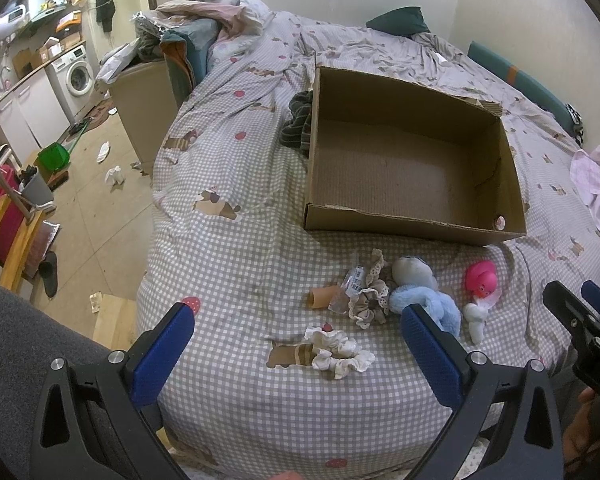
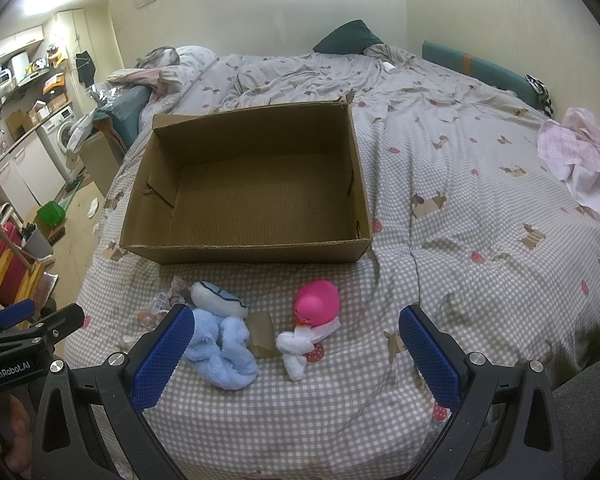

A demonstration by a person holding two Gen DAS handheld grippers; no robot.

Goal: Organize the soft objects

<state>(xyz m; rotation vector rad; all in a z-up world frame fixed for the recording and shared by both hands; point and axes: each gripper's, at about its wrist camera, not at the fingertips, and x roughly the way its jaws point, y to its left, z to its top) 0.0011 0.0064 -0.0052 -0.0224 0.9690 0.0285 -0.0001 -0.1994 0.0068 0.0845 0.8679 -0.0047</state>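
An open, empty cardboard box (image 1: pixel 412 222) (image 2: pixel 244 250) sits on the checked bedspread (image 1: pixel 228 264). In front of it lie a light blue plush toy (image 1: pixel 424 292) (image 2: pixel 224 344), a pink rubber duck (image 1: pixel 481 277) (image 2: pixel 317 303) on a small white cloth (image 1: pixel 476 318) (image 2: pixel 296 346), a beige lace scrunchie (image 1: pixel 370 300), a white scrunchie (image 1: pixel 338 352), a small cardboard tube (image 1: pixel 322 297) and a clear wrapper (image 1: pixel 354 278). My left gripper (image 1: pixel 298 334) is open and empty above the white scrunchie. My right gripper (image 2: pixel 296 336) is open and empty, over the duck and the blue plush.
A dark striped garment (image 1: pixel 298 122) lies against the box's left side. Pink clothing (image 2: pixel 580 160) lies at the bed's right. Pillows and heaped bedding (image 1: pixel 216 16) are at the head. Left of the bed are a littered floor (image 1: pixel 96 200), a green dustpan (image 1: pixel 54 156) and a washing machine (image 1: pixel 76 72).
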